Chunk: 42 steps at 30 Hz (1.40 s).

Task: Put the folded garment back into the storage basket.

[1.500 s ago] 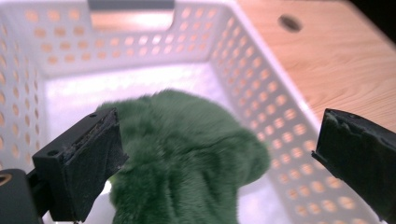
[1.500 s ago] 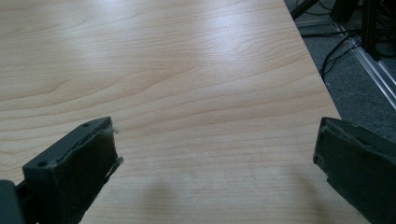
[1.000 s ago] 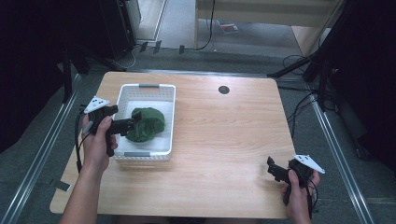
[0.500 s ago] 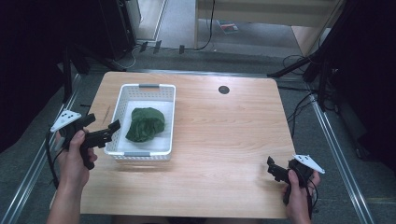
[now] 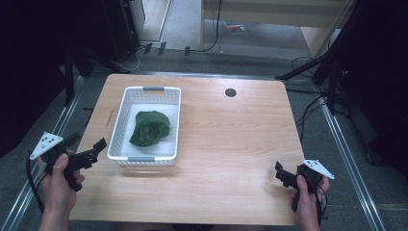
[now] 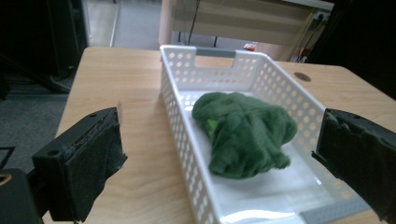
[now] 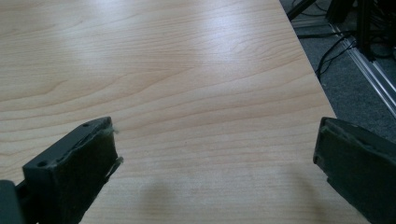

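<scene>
The wooden table (image 5: pixel 231 139) carries a white perforated basket (image 5: pixel 120 126) in its left half, at about 10 o'clock from the table centre. A crumpled green cloth (image 5: pixel 150 128) lies inside the basket on its floor, toward the near end, touching neither gripper.

The left gripper (image 5: pixel 96 147) is held in the person's left hand (image 5: pixel 60 180) at about 8 o'clock, over the table's left edge, just beside the basket's near-left corner and apart from it. In the left gripper view its jaws stand wide apart and hold nothing; the basket's left wall (image 6: pixel 180 126) and the green cloth (image 6: pixel 243 133) show between them, farther off.

The right gripper (image 5: pixel 283 174) is held in the right hand (image 5: pixel 308 202) at about 4 o'clock, near the table's near-right corner, well apart from the basket. In the right gripper view its jaws are spread wide and empty, above bare wood (image 7: pixel 187 84)

A small dark round hole (image 5: pixel 230 92) sits at 12 o'clock on the table
</scene>
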Available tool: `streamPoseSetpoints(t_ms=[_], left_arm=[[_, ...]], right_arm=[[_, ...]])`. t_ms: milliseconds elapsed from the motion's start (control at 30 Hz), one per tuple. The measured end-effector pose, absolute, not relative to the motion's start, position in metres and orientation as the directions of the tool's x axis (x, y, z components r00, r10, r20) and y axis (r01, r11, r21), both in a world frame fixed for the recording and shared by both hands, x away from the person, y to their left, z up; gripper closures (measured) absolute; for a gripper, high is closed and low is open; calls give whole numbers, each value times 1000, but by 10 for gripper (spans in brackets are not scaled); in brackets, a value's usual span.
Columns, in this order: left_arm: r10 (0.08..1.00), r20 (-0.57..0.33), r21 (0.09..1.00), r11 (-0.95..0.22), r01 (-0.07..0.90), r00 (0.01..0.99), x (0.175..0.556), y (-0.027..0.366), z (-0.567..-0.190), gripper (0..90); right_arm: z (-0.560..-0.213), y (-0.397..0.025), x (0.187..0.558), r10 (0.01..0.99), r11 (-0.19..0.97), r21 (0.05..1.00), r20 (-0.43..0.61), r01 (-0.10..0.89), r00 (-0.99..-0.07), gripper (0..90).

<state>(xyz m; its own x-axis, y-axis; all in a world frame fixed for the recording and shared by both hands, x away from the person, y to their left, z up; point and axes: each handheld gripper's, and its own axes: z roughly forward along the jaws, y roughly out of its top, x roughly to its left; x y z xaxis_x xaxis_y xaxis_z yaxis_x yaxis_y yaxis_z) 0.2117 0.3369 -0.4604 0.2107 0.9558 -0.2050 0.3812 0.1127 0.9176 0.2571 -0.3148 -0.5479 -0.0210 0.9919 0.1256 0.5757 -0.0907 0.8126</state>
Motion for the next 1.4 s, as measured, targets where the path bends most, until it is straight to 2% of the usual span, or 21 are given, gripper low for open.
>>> streamPoseSetpoints(t_ms=[167, 233, 633, 733, 933, 1067, 1200, 1400], left_arm=[[965, -195, 922, 119, 368, 176, 198, 349, -483, 0], [965, -216, 921, 150, 360, 151, 194, 355, -495, 0], [977, -204, 921, 167, 352, 68, 186, 373, -546, 0], [983, -172, 929, 141, 342, 63, 183, 373, -552, 0], [982, -184, 941, 161, 298, 51, 183, 371, -553, 0], [987, -161, 932, 150, 329, 4, 187, 368, -552, 0], [991, -136, 929, 125, 348, 7, 189, 365, -552, 0], [983, -185, 920, 173, 352, -2, 189, 370, -552, 0]], right_arm=[[-548, -315, 257, 992, -87, 815, 122, 573, -22, 0], [-548, -315, 257, 992, -88, 815, 122, 573, -22, 0], [-548, -315, 257, 992, -89, 814, 122, 573, -20, 0], [-548, -314, 257, 992, -90, 811, 124, 577, -20, 0], [-548, -313, 258, 993, -79, 813, 114, 577, -24, 0], [-548, -313, 257, 994, -76, 813, 111, 577, -24, 0], [-548, -313, 257, 993, -81, 813, 116, 577, -25, 0], [-548, -313, 258, 993, -78, 812, 115, 579, -27, 0]])
